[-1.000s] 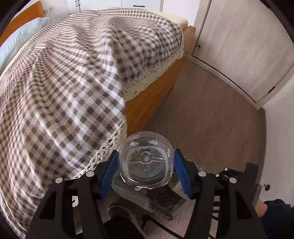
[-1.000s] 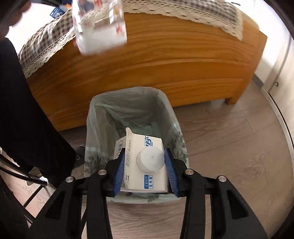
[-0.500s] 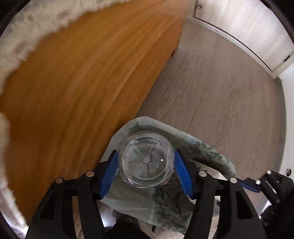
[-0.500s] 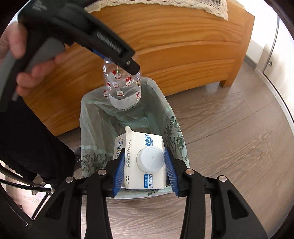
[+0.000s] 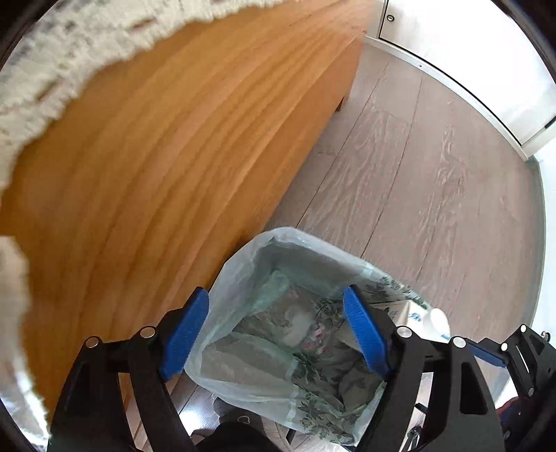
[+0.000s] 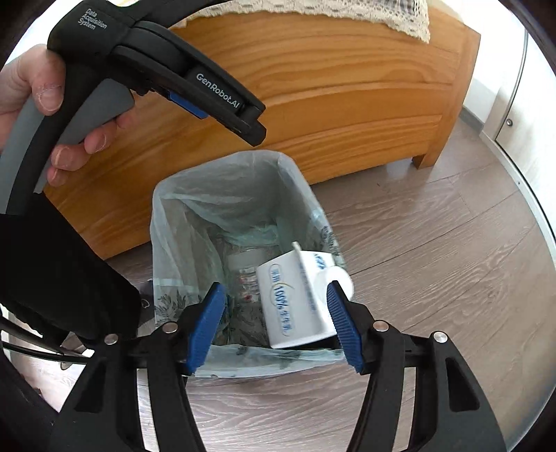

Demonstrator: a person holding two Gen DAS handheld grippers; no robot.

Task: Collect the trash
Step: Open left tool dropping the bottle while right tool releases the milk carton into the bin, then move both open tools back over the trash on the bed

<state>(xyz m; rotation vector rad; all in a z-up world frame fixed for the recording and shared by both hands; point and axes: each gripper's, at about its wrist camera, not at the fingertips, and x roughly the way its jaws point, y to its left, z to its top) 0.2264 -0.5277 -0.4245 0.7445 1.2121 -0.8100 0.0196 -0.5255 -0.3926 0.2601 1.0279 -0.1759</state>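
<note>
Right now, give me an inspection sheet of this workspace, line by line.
Surface: grey wood-plank floor, bare around the bin.
Job's things: lined trash bin; clear plastic bottle lying inside; white milk carton tilted over the bin's rim.
Clutter: nothing seen.
Grippers: left gripper open and empty above the bin; right gripper open, the carton loose against its right finger.
Cables: a thin dark cable at the right view's left edge.
Surroundings: wooden bed frame with lace-edged cover; white cabinet doors.
</note>
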